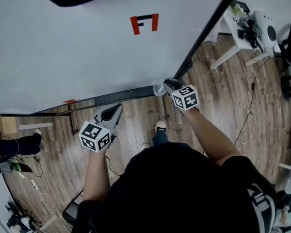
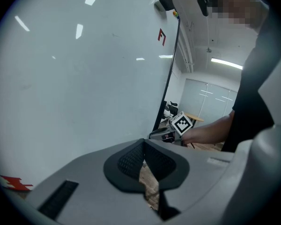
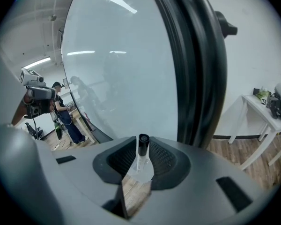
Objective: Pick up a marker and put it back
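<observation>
Lower barrel of the marker [image 3: 143, 145] out of sight inside right claw [image 3: 141, 162].

whiteboard [image 1: 63, 47] with red mark [image 1: 144, 23]; wooden floor [image 1: 233, 96]; white table [image 1: 233, 33]

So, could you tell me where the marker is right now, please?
The marker is held between the fingers of the right gripper, by the lower right corner of the whiteboard in the head view.

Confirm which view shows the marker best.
Right gripper view: the marker stands clamped between the jaws of the right gripper, black cap clear. Head view shows only a pale bit at that gripper's tip; left gripper view cannot resolve it.
</observation>
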A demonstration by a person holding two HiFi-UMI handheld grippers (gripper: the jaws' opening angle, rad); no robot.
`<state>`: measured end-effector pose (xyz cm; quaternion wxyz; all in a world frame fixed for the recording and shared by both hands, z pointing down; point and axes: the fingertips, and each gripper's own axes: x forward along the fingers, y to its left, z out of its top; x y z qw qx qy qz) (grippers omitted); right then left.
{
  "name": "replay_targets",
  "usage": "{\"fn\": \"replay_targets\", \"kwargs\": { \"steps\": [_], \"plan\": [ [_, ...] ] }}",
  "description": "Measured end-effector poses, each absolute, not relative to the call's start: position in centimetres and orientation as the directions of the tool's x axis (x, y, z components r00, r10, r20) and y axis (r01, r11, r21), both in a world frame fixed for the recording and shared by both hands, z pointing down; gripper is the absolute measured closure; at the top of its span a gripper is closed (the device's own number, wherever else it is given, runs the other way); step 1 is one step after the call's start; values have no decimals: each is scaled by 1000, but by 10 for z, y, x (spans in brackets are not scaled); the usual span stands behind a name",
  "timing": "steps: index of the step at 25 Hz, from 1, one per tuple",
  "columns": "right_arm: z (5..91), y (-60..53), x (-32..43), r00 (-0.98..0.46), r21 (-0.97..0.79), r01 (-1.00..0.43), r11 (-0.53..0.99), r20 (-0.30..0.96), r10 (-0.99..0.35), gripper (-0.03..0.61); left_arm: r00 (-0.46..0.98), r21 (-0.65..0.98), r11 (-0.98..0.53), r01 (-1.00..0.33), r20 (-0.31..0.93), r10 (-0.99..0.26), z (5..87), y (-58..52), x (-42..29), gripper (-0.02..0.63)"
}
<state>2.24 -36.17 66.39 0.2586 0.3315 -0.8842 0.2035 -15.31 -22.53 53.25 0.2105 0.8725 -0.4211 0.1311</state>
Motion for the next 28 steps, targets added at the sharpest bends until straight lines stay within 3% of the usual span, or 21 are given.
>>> {"fn": "replay_targets", "kwargs": {
  "steps": [18, 28],
  "plan": [
    [608, -333, 74, -593, -134, -760, 635, 541, -596, 488, 637, 214, -604, -767, 363, -680, 505, -192, -145, 601],
    [583, -294, 105, -575, -134, -789, 600, 503, -645, 523, 656, 190, -635, -749, 345, -671, 491, -171, -133, 601]
  ]
}}
